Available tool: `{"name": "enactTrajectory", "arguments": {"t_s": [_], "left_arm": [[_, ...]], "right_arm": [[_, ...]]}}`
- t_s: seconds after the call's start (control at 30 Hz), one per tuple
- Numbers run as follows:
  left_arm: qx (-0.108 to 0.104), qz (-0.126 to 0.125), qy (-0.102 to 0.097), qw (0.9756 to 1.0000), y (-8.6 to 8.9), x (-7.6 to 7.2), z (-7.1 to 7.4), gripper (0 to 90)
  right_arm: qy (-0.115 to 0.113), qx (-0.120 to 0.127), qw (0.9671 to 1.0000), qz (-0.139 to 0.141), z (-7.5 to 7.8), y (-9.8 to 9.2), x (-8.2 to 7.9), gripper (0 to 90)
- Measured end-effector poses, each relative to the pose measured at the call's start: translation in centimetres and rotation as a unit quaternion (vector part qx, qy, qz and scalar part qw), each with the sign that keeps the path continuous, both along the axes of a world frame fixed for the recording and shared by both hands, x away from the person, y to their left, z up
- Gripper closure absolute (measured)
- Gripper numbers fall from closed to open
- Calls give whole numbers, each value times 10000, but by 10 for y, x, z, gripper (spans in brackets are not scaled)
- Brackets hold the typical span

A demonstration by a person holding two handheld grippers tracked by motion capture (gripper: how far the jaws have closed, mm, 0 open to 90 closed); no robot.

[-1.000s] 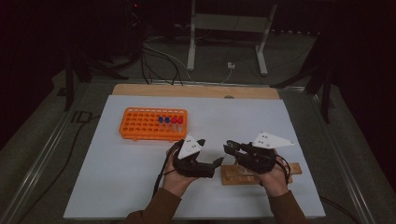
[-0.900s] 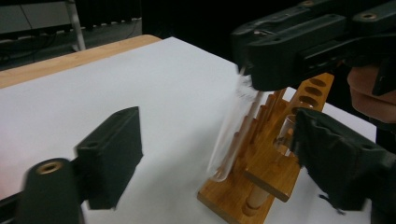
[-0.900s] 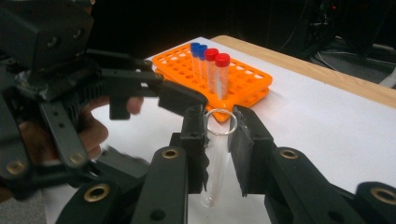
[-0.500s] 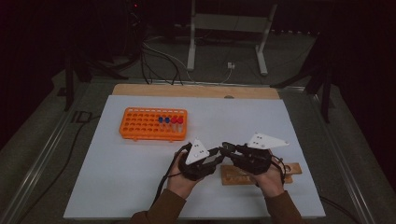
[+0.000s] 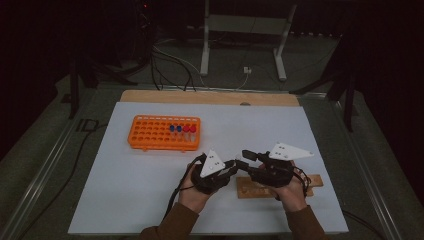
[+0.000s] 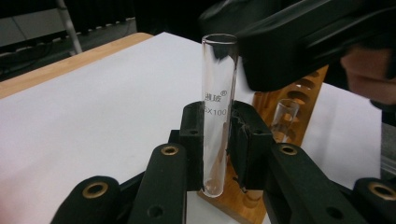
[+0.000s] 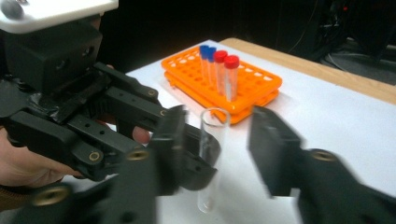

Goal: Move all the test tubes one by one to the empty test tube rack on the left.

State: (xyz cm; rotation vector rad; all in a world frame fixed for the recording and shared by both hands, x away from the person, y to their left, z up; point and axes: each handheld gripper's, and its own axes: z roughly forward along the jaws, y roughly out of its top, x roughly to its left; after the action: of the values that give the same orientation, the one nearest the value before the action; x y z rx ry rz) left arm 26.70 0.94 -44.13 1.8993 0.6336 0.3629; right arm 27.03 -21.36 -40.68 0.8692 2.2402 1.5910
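Handover at lower centre of the high view. Left gripper (image 6: 219, 140) clenched on the glass test tube (image 6: 218, 107) — long axis upright, open mouth up, held around its lower half. Right gripper (image 7: 215, 154) just opening, pads clear of the tube between them — released. Wooden rack (image 6: 299, 100) just behind and right of the tube; orange rack (image 5: 165, 133) at upper left, well apart.

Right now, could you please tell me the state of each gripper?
Left gripper: shut on the glass test tube.
Right gripper: open, jaws just opening, tube between them.
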Motion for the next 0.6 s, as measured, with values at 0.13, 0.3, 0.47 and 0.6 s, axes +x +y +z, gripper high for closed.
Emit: {"name": "enactTrajectory", "arguments": {"t_s": [0.13,0.3,0.47,0.6], "left_arm": [[-39,97,21,9999,5,1,0,767],[-43,195,31,9998,12,3,1,767],[-83,306,26,9995,22,5,2,767],[-143,410,33,9991,31,6,3,767]], "right_arm": [[-78,-72,9997,-214,0,-6,-1,299],[-49,-127,9989,-458,-4,-14,-2,166],[-109,-96,9982,-586,-6,-23,-5,148],[-142,-86,9977,-661,-7,-31,-8,114]]}}
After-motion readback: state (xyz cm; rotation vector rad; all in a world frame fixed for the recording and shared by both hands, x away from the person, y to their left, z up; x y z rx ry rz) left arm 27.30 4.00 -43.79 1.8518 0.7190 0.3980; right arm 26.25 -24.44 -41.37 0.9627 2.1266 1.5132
